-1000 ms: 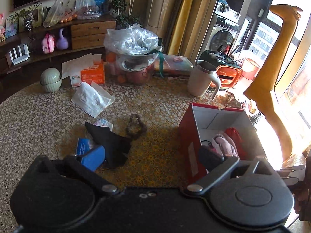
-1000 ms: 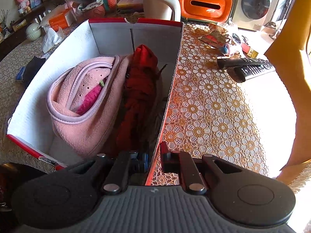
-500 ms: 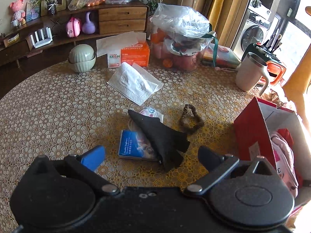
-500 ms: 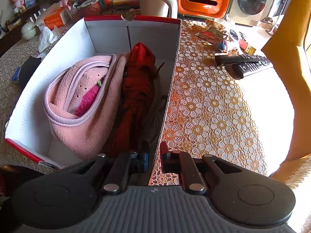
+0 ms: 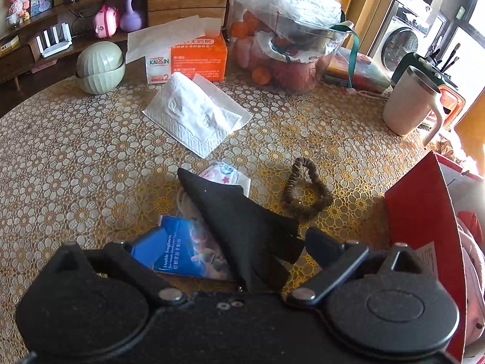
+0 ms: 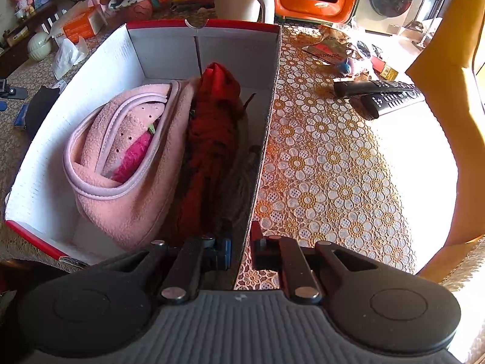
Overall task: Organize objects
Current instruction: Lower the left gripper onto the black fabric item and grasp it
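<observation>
The left tool (image 5: 230, 242) has its two fingers wide apart, and it hangs over a black cloth (image 5: 242, 227) on the surface (image 5: 75, 157). The cloth lies between the fingers, but they do not squeeze it. Part of the cloth lies over a blue packet (image 5: 178, 254) and a small white packet (image 5: 227, 174). A brown hair band (image 5: 304, 194) lies just beside the cloth. A white tissue (image 5: 197, 115) lies farther back, near an orange tissue box (image 5: 197, 57) and a green bowl (image 5: 100, 66). A cup (image 5: 409, 103) stands to the right.

The right tool (image 6: 241, 247) has its fingers close together, clamped on the right wall of a red and white box (image 6: 127, 57). One finger is inside the box and one is outside. In the box a pink cloth (image 6: 127, 163) lies beside a red cloth (image 6: 212, 139). Two black remotes (image 6: 382, 94) lie on the surface to the right of the box.
</observation>
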